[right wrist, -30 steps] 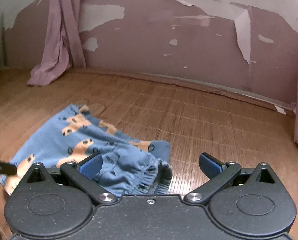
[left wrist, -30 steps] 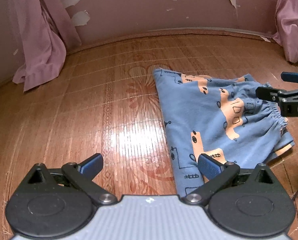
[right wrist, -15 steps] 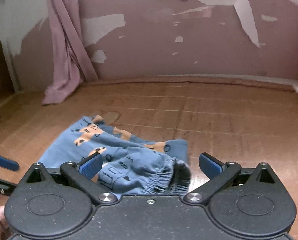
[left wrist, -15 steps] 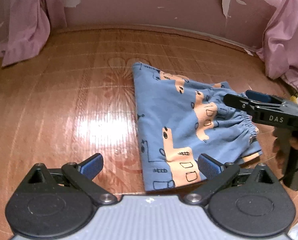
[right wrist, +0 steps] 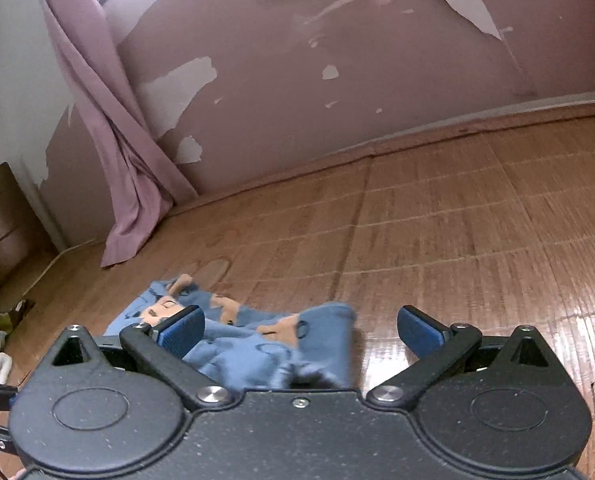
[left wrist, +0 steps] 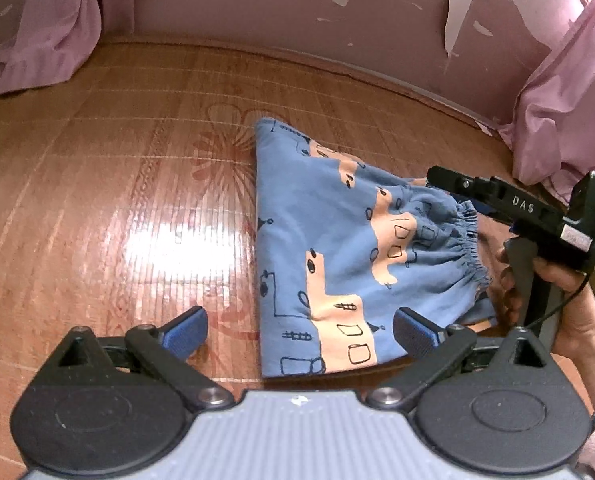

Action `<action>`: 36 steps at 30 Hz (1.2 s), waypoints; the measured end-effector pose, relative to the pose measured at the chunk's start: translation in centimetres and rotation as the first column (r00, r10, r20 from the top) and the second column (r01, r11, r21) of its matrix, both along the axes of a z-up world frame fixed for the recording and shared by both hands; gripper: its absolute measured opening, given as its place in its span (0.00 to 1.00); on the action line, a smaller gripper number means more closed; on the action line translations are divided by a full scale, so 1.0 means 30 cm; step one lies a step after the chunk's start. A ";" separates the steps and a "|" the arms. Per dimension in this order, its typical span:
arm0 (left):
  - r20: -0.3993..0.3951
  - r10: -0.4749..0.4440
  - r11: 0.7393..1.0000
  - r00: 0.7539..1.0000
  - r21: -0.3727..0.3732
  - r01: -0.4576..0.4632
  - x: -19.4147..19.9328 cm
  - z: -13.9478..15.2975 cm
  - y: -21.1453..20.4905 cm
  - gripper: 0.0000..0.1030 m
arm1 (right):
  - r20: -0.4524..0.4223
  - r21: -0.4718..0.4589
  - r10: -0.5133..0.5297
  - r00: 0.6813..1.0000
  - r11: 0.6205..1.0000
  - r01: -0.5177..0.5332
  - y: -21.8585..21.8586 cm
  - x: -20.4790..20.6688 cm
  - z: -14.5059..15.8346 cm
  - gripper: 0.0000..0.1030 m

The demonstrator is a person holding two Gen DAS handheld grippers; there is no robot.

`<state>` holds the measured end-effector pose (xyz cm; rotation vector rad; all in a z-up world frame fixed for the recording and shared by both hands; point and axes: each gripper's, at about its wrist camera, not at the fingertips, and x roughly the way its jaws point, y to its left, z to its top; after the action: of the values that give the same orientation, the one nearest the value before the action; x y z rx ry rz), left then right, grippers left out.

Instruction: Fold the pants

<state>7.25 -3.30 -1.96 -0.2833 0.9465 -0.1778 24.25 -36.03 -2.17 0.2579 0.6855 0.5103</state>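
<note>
- While both grippers hover low, the blue pants (left wrist: 337,248) lie folded on the woven floor mat (left wrist: 97,200), well short of its far edge by the wall.
- Left gripper (left wrist: 299,330): fingers wide apart, holding nothing, over the hem.
- Right gripper (right wrist: 299,332): fingers spread, nothing clamped; the elastic waistband (left wrist: 471,248) seems bunched between them, though blurred.

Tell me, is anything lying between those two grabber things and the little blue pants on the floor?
Nothing visible is in the way. The pants lie on the bare woven mat, with the open left gripper at their near hem and the open right gripper just over the gathered waistband. The curtains hang well off to the sides.
</note>
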 end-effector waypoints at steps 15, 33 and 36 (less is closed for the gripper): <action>-0.001 0.001 0.999 1.000 -0.036 -0.001 0.006 -0.019 -0.010 0.58 | -0.023 -0.005 0.076 0.997 0.997 -0.077 0.010 0.008 -0.026 0.51; -0.052 0.050 0.998 0.997 -0.035 -0.051 0.022 -0.011 0.022 0.30 | 0.073 -0.179 0.015 0.997 0.984 -0.001 0.097 -0.101 0.001 0.28; -0.039 0.044 0.999 0.998 -0.028 -0.046 0.016 -0.004 0.018 0.25 | 0.099 -0.212 0.007 0.995 0.977 0.014 0.114 -0.120 0.011 0.27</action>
<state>7.72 -2.75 -2.09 -0.3350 0.9750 -0.1450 20.65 -32.61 -1.86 0.0323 0.6365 0.4394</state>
